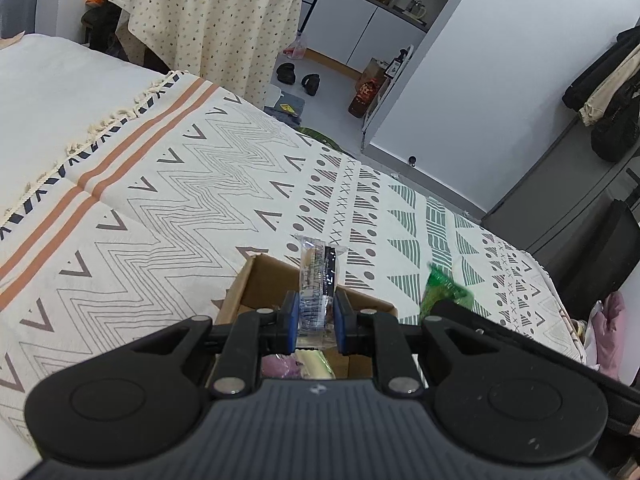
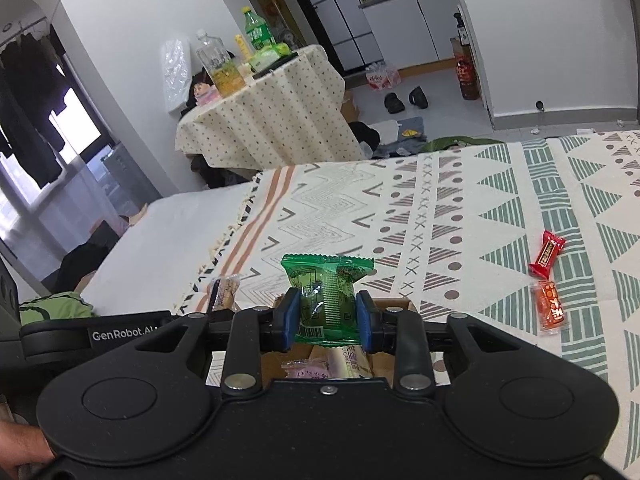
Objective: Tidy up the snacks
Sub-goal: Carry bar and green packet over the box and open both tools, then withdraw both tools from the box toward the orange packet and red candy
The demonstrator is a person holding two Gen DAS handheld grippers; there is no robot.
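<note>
My left gripper [image 1: 316, 326] clamps a clear plastic snack packet with black print [image 1: 318, 280], upright above the open brown cardboard box [image 1: 264, 280] on the patterned cream bedspread [image 1: 180, 184]; a green crinkly wrapper [image 1: 438, 288] shows just right

White lettering reading "GenRobot.AI" stood on the black arm of the left gripper's body [image 2: 120, 334], seen at the left edge of the right wrist view. A cream snack packet [image 2: 352, 362] lying in the cardboard box [image 2: 394, 303] bore the partly hidden letters "U CAKE" along its side. The green packet [image 2: 326, 298] held between the blue pads carried a barcode near its lower edge, its other print too small to read. A red candy [image 2: 547, 253] and an orange candy [image 2: 550, 308] on the patterned cloth [image 2: 440, 208] showed gold and white Chinese characters that could not be made out. Print on the clear packet [image 1: 318, 280] in the left wrist view was illegible.
</note>
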